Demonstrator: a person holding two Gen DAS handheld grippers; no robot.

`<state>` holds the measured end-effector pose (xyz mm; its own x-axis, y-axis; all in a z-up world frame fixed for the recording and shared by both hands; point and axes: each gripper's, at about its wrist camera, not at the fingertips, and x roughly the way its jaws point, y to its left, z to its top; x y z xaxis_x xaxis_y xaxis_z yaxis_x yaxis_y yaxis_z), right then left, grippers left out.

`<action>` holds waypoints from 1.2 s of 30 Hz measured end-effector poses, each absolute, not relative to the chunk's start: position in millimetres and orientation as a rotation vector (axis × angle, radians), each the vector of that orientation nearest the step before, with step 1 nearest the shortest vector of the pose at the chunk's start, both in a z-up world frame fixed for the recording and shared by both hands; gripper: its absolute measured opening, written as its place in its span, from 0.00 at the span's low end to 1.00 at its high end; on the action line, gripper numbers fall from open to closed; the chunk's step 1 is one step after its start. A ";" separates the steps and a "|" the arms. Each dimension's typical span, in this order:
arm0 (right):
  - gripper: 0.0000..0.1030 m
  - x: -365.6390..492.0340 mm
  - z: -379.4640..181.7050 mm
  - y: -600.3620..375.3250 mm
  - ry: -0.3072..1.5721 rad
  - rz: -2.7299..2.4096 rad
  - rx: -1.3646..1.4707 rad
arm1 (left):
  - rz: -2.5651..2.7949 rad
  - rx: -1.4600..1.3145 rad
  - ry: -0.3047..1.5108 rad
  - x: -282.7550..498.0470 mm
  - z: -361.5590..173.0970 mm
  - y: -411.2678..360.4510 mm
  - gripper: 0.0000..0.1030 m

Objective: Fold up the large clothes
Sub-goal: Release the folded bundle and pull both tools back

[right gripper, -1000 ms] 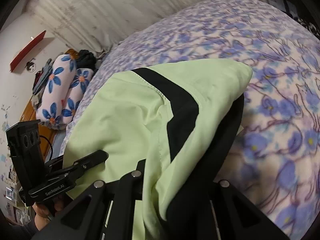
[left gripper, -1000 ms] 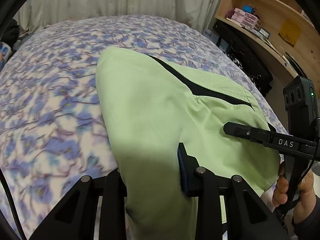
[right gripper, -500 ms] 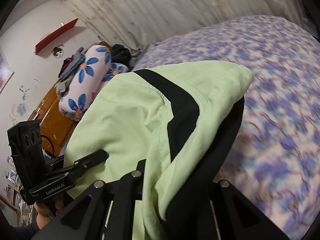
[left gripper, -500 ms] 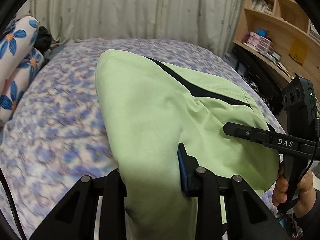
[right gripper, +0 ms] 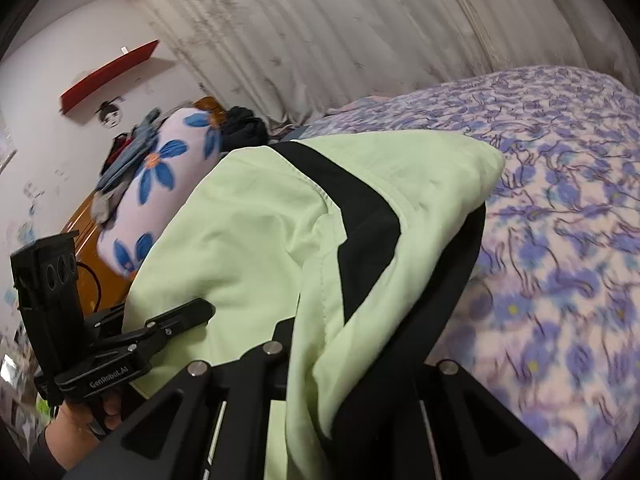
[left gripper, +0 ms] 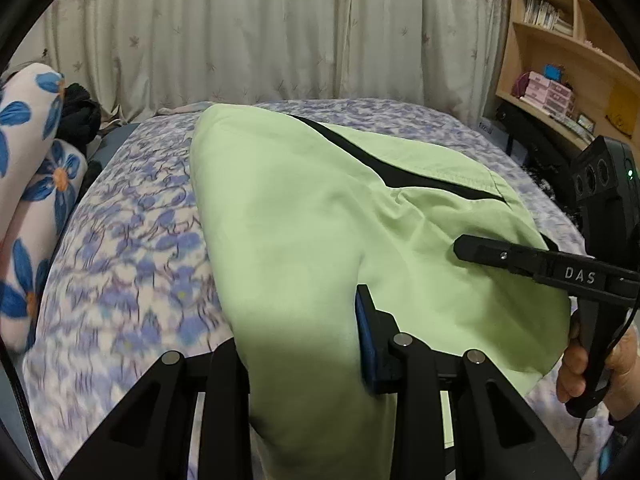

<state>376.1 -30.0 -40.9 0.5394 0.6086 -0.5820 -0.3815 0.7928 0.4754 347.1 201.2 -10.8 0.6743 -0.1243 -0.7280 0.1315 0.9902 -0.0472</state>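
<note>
Garment: your pale green garment point(left gripper: 304, 220) with its black stripe point(left gripper: 384, 168) fills the centre of both views, raised above the floral bedspread point(left gripper: 132, 248) and draping from both tongs.
Left tongs: your left gripper point(left gripper: 304, 344), bottom centre of the left view, is closed partway on a thick bunch of green cloth; its blue pad point(left gripper: 366, 340) presses the fabric.
Right tongs: your right gripper point(right gripper: 344, 368), bottom centre of the right view, is nearly closed, pinching green and black layers.
Done: both edges look gathered and lifted.
Left: I'd judge you still must lay the cloth down on the bedspread, fold it over and flatten it.
Background: curtain point(left gripper: 260, 32) across the top.
</note>
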 end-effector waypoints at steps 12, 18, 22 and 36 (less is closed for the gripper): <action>0.45 480.4 -197.5 -4.9 1.108 0.470 0.370 | -0.046 -0.006 1.062 454.0 -170.8 265.9 0.60; 0.53 466.0 -178.1 -10.8 1.109 0.461 0.290 | 0.079 0.037 0.993 435.4 -162.0 276.7 0.84; 0.53 450.4 -146.4 -24.0 1.042 0.421 0.251 | 0.145 0.098 0.915 416.6 -136.0 267.7 0.81; 0.30 413.1 -129.9 35.1 0.887 0.350 -0.026 | 0.236 0.038 0.944 378.5 -149.3 223.4 0.17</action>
<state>413.1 35.1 -129.9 0.5791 0.2885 -0.7625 -0.3098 0.9430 0.1215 378.5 223.4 -149.3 0.5626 0.2172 -0.7977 -0.1838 0.9736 0.1355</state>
